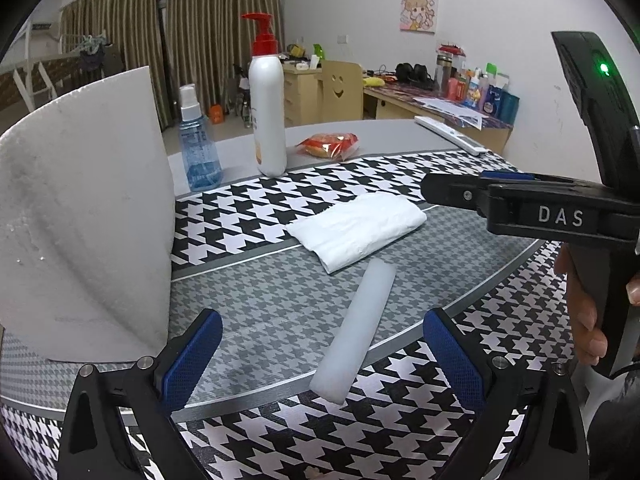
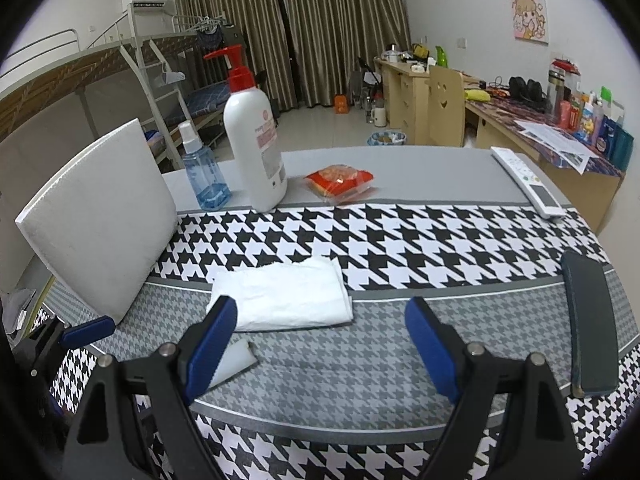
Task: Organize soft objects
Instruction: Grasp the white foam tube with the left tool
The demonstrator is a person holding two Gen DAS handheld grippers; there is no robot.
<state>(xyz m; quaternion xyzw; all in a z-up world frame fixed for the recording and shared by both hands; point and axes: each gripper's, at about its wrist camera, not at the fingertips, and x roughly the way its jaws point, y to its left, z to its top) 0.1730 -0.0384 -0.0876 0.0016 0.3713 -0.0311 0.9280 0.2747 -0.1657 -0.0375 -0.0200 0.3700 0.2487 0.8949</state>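
Houndstooth cloth covers the worktop [image 2: 400, 240], with the folded white cloth [image 2: 286, 300] near its middle as landmark. Left of it leans a white foam board [image 2: 96, 220]; just in front lies a white foam roll [image 1: 354, 328]; right of it a dark phone [image 2: 588, 324]. Both soft pieces look light and squashy, so a mid-length pinch on the roll seems best. Left gripper [image 1: 322, 360] and right gripper [image 2: 320, 350] hold nothing, fingers wide. Only the left view shows the whole roll; only the right shows the phone.
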